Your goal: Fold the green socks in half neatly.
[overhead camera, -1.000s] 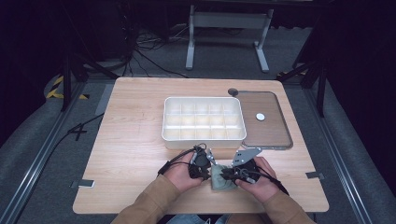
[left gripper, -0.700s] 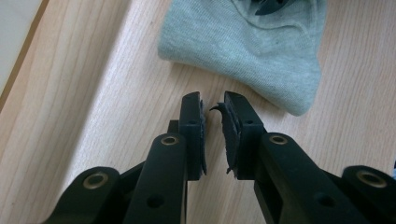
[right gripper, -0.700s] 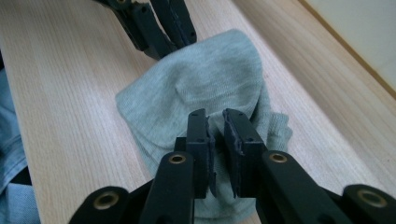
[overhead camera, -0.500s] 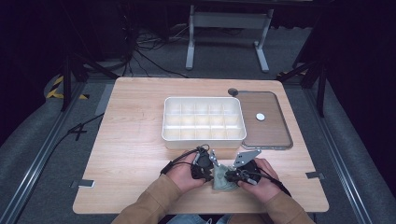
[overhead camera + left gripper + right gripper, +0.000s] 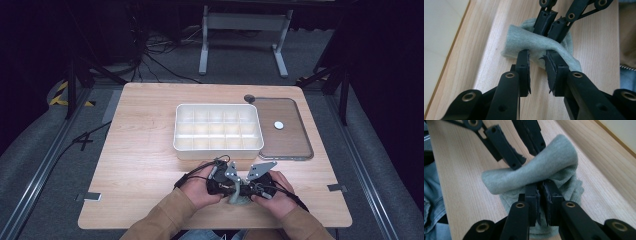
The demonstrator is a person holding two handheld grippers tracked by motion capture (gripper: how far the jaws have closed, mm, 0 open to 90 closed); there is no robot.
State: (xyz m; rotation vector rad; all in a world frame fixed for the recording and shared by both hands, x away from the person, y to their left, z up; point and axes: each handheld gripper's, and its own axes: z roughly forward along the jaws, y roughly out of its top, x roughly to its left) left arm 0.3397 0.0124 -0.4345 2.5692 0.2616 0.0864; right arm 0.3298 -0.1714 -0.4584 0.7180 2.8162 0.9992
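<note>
A grey-green sock (image 5: 239, 198) lies bunched near the table's front edge, between my two grippers, which face each other. In the right gripper view my right gripper (image 5: 541, 185) pinches a fold of the sock (image 5: 544, 165); its jaws have just been closing on the cloth. In the left gripper view my left gripper (image 5: 537, 56) stands open with a gap between the pads. Its jaws have just been opening, and the sock (image 5: 521, 40) lies across their tips, not pressed. Beyond it, the right gripper (image 5: 550, 27) holds the far side of the fold.
A white compartment tray (image 5: 218, 149) stands just behind the hands, at mid-table. To its right lies a brownish flat lid (image 5: 295, 145) with a small white disc (image 5: 278, 125) on it. A dark round object (image 5: 249, 98) sits at the lid's far left corner. Both sleeves reach in from the front edge.
Both hands stay in place at the front edge. The sock between the grippers has shifted slightly toward the front and looks more bunched.
</note>
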